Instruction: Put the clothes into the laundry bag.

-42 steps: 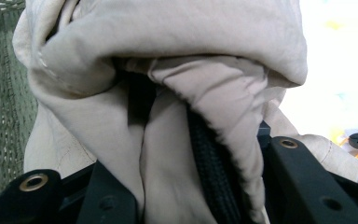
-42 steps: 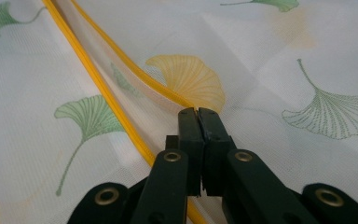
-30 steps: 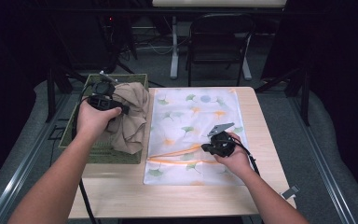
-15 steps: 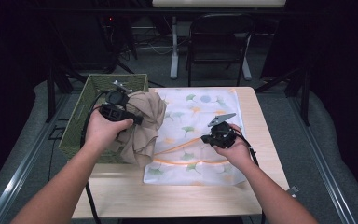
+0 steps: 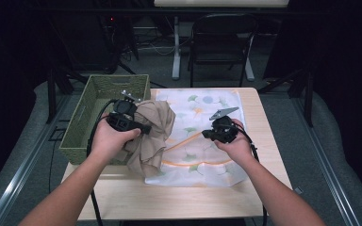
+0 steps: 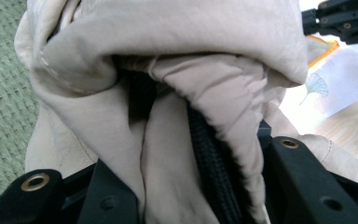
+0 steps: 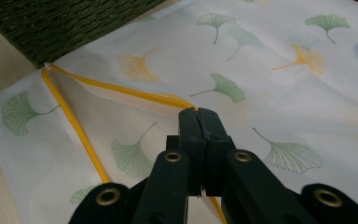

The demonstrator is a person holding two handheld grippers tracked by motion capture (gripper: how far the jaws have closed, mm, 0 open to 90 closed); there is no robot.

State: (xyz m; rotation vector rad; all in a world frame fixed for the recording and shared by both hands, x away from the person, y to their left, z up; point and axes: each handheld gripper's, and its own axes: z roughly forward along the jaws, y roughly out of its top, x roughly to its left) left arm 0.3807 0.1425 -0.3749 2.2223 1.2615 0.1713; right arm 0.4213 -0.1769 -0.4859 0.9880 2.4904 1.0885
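A beige garment hangs bunched from my left gripper, between the green woven basket and the white ginkgo-print laundry bag. In the left gripper view the jaws are shut on the garment's folds, with a black zip showing among them. My right gripper is over the middle of the bag. In the right gripper view its jaws are shut on the bag's yellow-trimmed opening edge, and the cloth is raised a little there.
The basket stands at the table's left side, its rim close behind the bag's corner. Bare wooden tabletop runs along the front edge. A dark chair and stand legs are beyond the far edge.
My left hand has carried the garment rightward from above the basket to the bag's left edge. My right hand has risen slightly, still pinching the bag's edge.
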